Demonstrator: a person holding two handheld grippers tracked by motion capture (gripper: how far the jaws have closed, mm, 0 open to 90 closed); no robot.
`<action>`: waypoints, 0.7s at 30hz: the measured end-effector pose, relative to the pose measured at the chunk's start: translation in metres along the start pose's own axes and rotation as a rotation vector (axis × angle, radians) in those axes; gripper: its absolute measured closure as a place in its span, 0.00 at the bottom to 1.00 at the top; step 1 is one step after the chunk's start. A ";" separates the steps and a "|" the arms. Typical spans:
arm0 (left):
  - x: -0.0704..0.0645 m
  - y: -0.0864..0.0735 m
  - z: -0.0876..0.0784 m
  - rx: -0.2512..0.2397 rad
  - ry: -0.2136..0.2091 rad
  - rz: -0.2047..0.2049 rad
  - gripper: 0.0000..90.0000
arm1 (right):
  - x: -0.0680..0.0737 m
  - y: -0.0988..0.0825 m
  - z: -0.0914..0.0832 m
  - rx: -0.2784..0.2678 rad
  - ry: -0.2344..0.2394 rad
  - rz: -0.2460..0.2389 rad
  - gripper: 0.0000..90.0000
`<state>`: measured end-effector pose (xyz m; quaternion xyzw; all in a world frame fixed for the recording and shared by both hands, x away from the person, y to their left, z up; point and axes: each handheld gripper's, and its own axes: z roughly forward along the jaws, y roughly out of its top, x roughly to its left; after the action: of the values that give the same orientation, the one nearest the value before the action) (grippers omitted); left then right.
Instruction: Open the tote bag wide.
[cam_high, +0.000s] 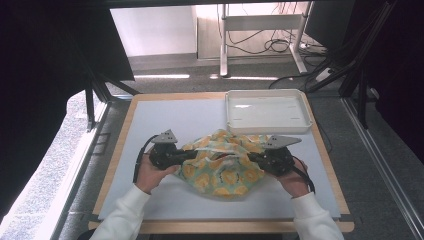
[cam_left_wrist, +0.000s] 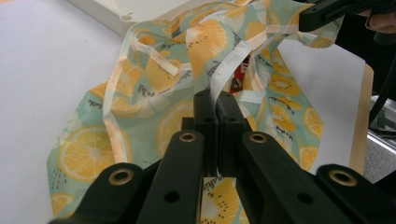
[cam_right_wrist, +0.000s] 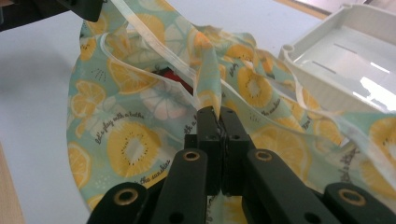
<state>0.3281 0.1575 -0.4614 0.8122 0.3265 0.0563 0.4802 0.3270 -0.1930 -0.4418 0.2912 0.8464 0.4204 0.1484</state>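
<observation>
Soft cloth bag (cam_high: 220, 162) with a lemon print lies on the white mat (cam_high: 150, 125) mid-table, just in front of the empty white tray (cam_high: 267, 111). It looks light and floppy, likely to sag and bunch, and thin enough to slip if pinched loosely. Best hold is on the hemmed rim or the pale straps (cam_left_wrist: 233, 58), not the loose body. Left gripper (cam_left_wrist: 216, 95) is clenched on a strap at the bag's mouth. Right gripper (cam_right_wrist: 217, 112) is clenched on a fold of the rim on the opposite side. The bag hangs slack between the two, mouth partly open, something red (cam_right_wrist: 175, 79) showing inside.
</observation>
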 end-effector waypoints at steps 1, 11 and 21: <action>0.000 0.000 0.000 0.000 0.000 0.000 1.00 | 0.000 -0.001 0.001 0.004 -0.001 0.003 0.98; 0.000 -0.004 0.000 -0.008 0.016 -0.014 1.00 | 0.002 -0.003 0.005 0.020 0.000 0.011 0.98; -0.002 -0.006 0.000 -0.018 0.014 -0.030 1.00 | 0.003 -0.004 0.007 0.024 0.004 0.009 0.98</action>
<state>0.3235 0.1583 -0.4662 0.8024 0.3416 0.0574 0.4860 0.3269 -0.1888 -0.4489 0.2960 0.8504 0.4115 0.1412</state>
